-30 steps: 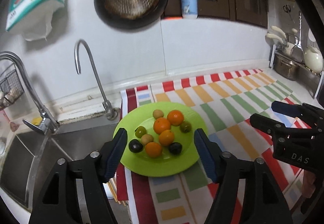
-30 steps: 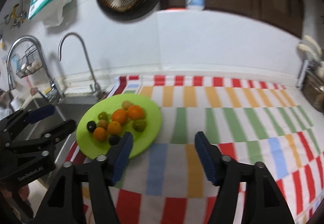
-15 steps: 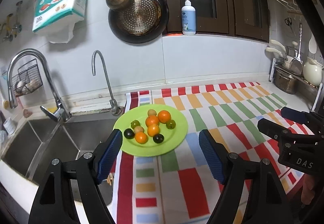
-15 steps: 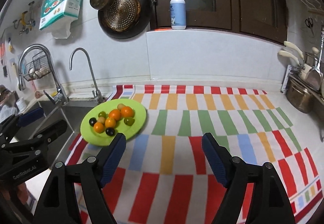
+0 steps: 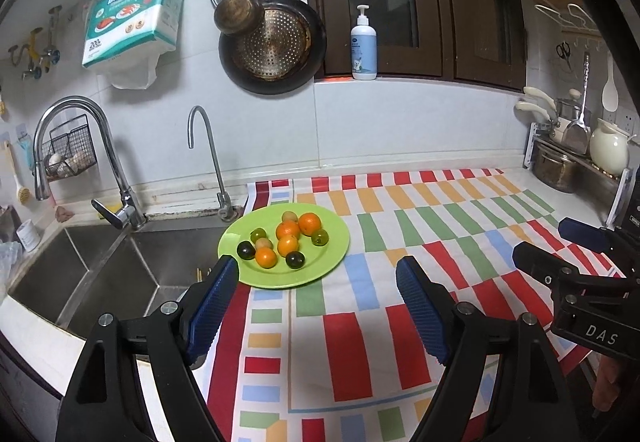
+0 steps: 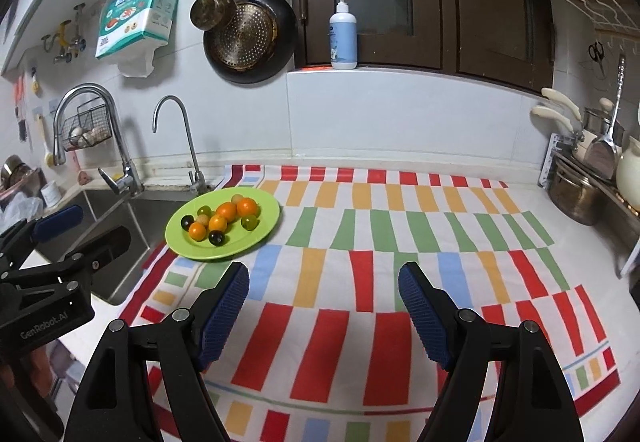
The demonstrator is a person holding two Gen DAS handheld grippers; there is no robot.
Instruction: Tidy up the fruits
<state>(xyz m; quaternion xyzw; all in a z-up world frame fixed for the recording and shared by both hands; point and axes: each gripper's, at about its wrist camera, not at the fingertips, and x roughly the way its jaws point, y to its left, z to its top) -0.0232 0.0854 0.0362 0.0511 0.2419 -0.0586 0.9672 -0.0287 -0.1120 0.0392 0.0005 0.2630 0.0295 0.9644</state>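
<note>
A green plate (image 5: 332, 254) (image 6: 262, 230) sits on the striped cloth next to the sink. It holds several small fruits: oranges (image 5: 287, 230) (image 6: 227, 211), dark plums (image 5: 295, 260) (image 6: 217, 238), green ones (image 5: 320, 237) (image 6: 249, 222) and pale ones. My left gripper (image 5: 318, 278) is open and empty, held back above the cloth in front of the plate. My right gripper (image 6: 323, 284) is open and empty, further right over the cloth. Each gripper shows at the edge of the other's view.
A steel sink (image 5: 100, 266) with two taps (image 5: 208, 162) lies left of the plate. The striped cloth (image 6: 400, 242) covers the counter. Pots and a white jug (image 5: 608, 150) stand at the far right. A pan (image 5: 272, 46) and soap bottle (image 5: 363, 46) are on the wall.
Both grippers have pulled back and up, away from the plate, so the plate looks smaller and farther. The fruits have not moved. Both stay open.
</note>
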